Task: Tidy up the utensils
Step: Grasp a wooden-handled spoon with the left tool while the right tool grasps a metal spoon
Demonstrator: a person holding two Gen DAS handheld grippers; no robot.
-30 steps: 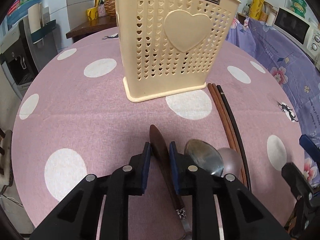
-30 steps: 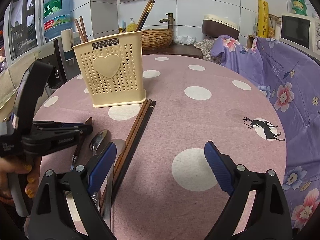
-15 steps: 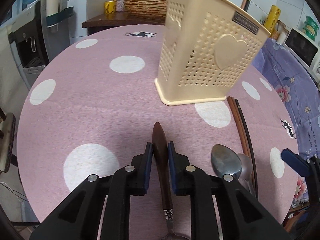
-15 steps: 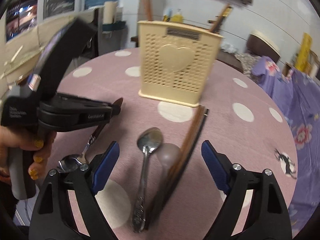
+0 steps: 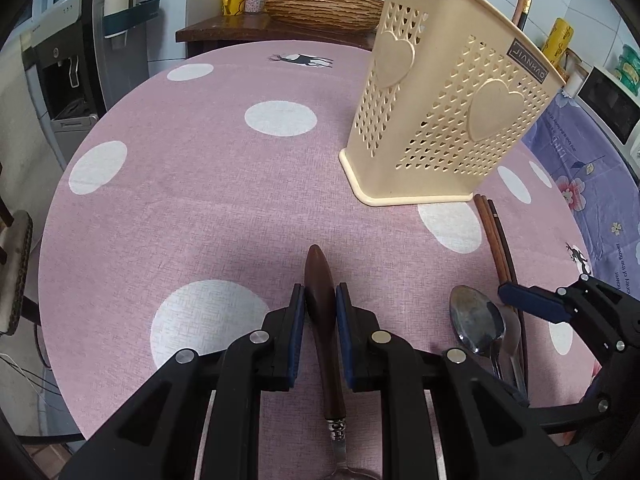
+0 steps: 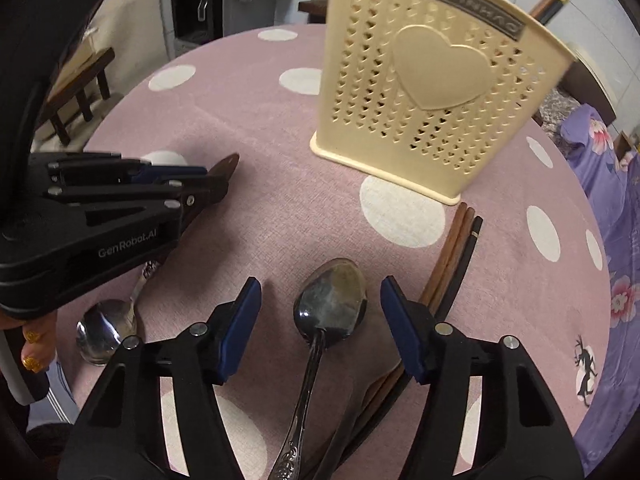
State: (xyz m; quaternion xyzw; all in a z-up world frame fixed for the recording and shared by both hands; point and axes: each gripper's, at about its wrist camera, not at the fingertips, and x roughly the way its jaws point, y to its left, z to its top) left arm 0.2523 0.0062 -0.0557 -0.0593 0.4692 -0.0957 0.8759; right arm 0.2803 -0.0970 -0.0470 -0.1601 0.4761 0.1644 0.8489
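Note:
My left gripper [image 5: 320, 312] is shut on the brown wooden handle [image 5: 319, 292] of a spoon, whose metal bowl [image 6: 105, 330] lies by the hand in the right wrist view. My right gripper [image 6: 320, 320] straddles a steel spoon [image 6: 330, 304] lying on the cloth. Its jaws are closing, and the pads stand clear of the spoon on both sides. A cream perforated utensil holder [image 5: 448, 112] [image 6: 432, 92] stands upright farther back, with chopstick ends sticking out of its top. Brown and black chopsticks [image 6: 452, 260] [image 5: 496, 240] lie right of the steel spoon.
The round table carries a pink cloth with white dots [image 5: 200, 184]. A purple flowered cloth [image 5: 600, 184] covers furniture to the right. A water dispenser [image 5: 68, 72] stands at the left, and a wicker basket [image 5: 320, 4] sits on a sideboard behind.
My right gripper swung left over the steel spoon and its jaws narrowed around it. My left gripper shifted left with the wooden-handled spoon, so the holder now sits to the right.

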